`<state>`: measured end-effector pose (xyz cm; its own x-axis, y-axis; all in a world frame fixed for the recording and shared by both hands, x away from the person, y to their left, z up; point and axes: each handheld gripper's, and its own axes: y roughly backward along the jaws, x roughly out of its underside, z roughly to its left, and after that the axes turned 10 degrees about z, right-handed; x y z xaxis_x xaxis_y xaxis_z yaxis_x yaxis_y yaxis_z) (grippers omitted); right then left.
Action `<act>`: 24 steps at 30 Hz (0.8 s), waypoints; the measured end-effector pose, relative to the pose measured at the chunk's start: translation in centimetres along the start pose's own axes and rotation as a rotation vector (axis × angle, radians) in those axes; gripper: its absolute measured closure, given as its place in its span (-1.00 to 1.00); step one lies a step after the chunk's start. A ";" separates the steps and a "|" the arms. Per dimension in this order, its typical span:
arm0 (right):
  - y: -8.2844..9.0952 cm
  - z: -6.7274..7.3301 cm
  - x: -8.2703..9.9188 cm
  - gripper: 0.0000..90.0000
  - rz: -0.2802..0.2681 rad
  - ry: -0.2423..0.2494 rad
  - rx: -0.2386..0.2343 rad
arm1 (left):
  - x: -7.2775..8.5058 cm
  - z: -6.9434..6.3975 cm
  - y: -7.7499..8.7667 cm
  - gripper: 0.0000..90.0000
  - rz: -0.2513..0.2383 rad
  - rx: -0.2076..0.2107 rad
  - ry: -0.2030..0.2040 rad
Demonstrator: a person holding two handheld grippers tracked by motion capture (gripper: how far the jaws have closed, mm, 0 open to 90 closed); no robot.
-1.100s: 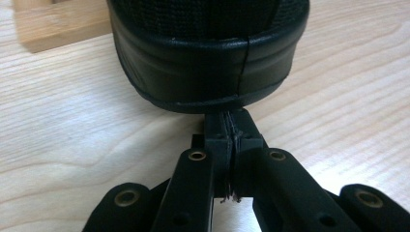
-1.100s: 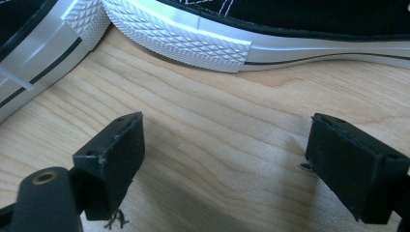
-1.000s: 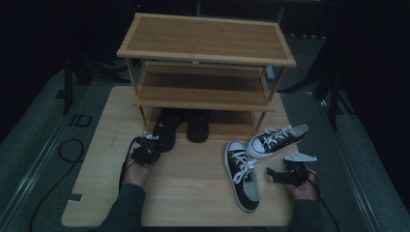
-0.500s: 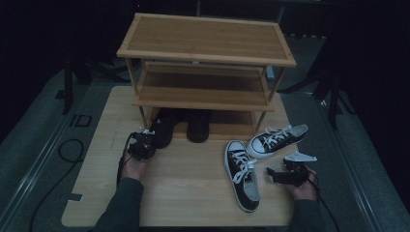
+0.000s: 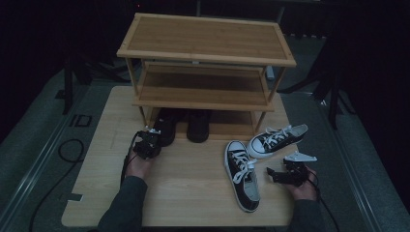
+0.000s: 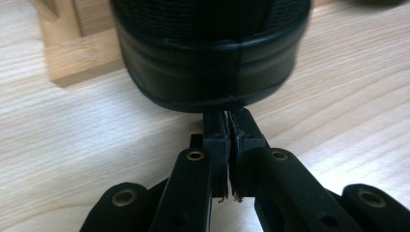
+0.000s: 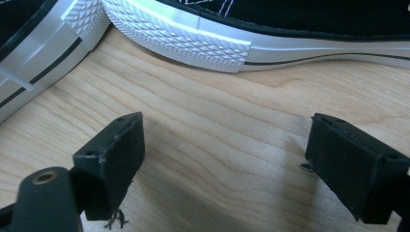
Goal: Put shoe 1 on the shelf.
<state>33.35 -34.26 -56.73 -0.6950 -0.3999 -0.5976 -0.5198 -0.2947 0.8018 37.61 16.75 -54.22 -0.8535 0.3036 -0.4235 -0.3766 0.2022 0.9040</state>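
shut jaws, left gripper (image 6: 228, 126), tips against black shoe (image 6: 210, 53) heel

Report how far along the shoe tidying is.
Done: two black shoes sit on the bottom shelf of the rack. In hand: the left gripper, jaws shut with nothing between them, is at the heel of the left one. Left: two sneakers lie on the table; the right gripper waits open beside them.

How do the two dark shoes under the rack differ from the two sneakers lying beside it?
The dark shoes look all black; the sneakers have white soles and laces. The dark shoes sit side by side, tucked under the rack; the sneakers lie on the open table, splayed at different angles. Both are pairs.
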 end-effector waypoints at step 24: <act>0.0 0.0 0.0 -0.69 0.000 0.000 0.000 | -1.4 0.1 0.3 0.95 0.003 -0.037 -0.041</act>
<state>33.35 -34.25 -56.73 -0.6953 -0.3996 -0.5974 -0.5198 -0.2946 0.8019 38.72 16.46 -53.41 -0.8397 0.3423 -0.4217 -0.3875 0.1664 0.9067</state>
